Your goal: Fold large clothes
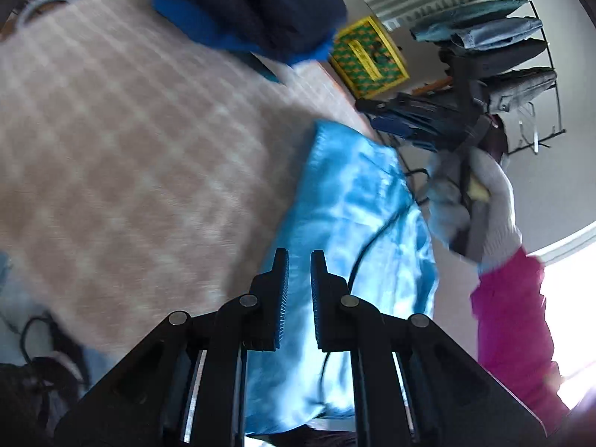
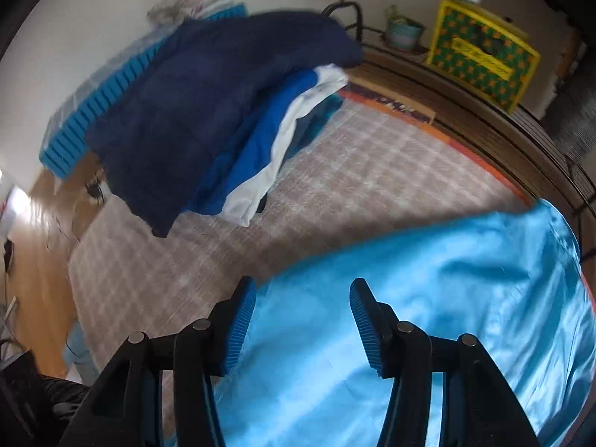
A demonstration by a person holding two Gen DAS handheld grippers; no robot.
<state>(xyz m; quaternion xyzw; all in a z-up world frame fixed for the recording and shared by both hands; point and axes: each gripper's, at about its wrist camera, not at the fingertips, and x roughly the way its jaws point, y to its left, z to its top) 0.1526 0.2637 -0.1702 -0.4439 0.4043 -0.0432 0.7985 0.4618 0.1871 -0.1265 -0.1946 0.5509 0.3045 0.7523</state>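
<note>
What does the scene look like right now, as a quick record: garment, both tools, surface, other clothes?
garment: shiny light blue cloth lying on the checked cover, not gripped
left tool: nearly shut, nothing between its pads
right tool: open above the blue cloth, holding nothing
surface: pinkish checked cover
other clothes: pile with a dark navy piece on top at the far side
</note>
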